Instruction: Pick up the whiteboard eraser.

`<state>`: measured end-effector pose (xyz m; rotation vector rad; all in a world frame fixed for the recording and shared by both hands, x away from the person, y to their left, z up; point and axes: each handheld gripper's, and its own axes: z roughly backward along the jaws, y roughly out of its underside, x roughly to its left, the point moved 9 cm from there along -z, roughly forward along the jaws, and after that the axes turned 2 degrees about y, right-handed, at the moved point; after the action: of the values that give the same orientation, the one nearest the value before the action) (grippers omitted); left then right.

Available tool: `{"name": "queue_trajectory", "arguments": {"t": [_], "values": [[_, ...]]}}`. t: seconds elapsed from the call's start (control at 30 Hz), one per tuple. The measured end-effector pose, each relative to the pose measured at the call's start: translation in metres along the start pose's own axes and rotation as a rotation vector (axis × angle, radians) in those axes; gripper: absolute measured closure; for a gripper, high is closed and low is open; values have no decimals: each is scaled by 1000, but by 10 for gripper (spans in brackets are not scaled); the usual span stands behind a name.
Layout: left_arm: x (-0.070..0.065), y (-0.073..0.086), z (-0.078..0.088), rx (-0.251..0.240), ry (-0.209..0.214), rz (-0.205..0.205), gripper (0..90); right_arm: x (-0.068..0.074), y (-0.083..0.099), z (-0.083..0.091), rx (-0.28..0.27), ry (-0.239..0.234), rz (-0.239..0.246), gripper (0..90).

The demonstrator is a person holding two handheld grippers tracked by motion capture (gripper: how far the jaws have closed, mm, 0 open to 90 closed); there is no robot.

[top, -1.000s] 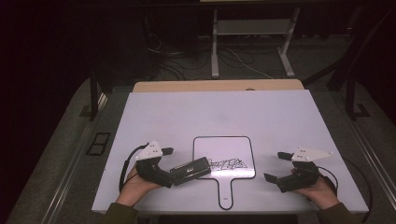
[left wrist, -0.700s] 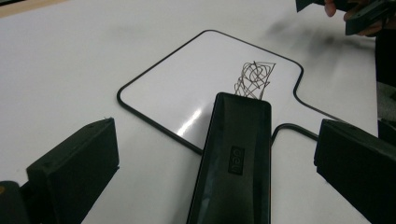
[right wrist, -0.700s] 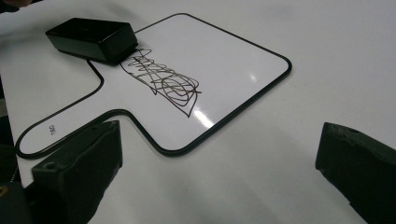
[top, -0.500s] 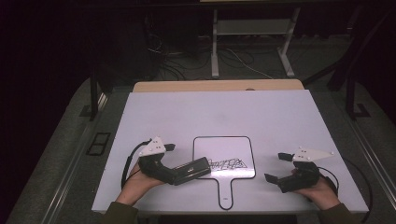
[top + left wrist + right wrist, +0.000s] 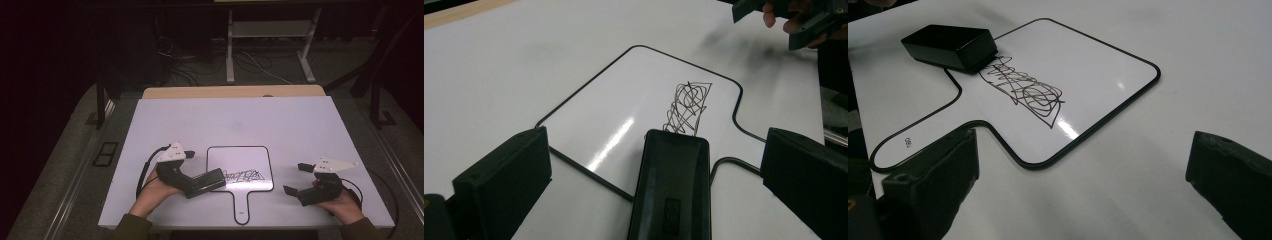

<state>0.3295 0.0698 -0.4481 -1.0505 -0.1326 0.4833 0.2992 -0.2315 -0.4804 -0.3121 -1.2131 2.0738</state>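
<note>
A small paddle-shaped whiteboard [image 5: 240, 159] [image 5: 624, 100] [image 5: 1088, 55] lies flat near the table's front edge, handle toward the person. A black scribble [image 5: 242, 175] [image 5: 688, 105] [image 5: 1023, 90] marks its near part. A black eraser block [image 5: 207, 181] [image 5: 671, 185] [image 5: 948, 45] rests on the board's left edge, its end touching the scribble. My left gripper [image 5: 192, 175] [image 5: 654, 145] is open, its jaws wide on either side of the eraser and apart from it. My right gripper [image 5: 295, 178] [image 5: 1083, 165] stands open and empty, right of the board.
The white tabletop [image 5: 225, 120] stretches far beyond the board, with a wooden strip [image 5: 230, 92] along its far edge. A metal stand [image 5: 270, 45] and loose cables [image 5: 185, 60] are on the dark floor behind. The right gripper [image 5: 784, 15] shows beyond the board in the left gripper view.
My left gripper has slid forward and to the right, bringing its jaws farther along the eraser. The eraser sits slightly nearer the scribble. The right gripper has stayed put.
</note>
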Motion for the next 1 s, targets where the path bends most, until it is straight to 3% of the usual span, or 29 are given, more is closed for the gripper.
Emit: {"name": "queue_trajectory", "arguments": {"t": [0.5, 1.0], "values": [[-5, -19, -22, 28, 39, -28, 0, 2, 2, -2, 17, -20, -3, 0], [-15, -5, -30, 136, 48, -90, 56, 1, 3, -3, 13, -31, 16, 0]]}}
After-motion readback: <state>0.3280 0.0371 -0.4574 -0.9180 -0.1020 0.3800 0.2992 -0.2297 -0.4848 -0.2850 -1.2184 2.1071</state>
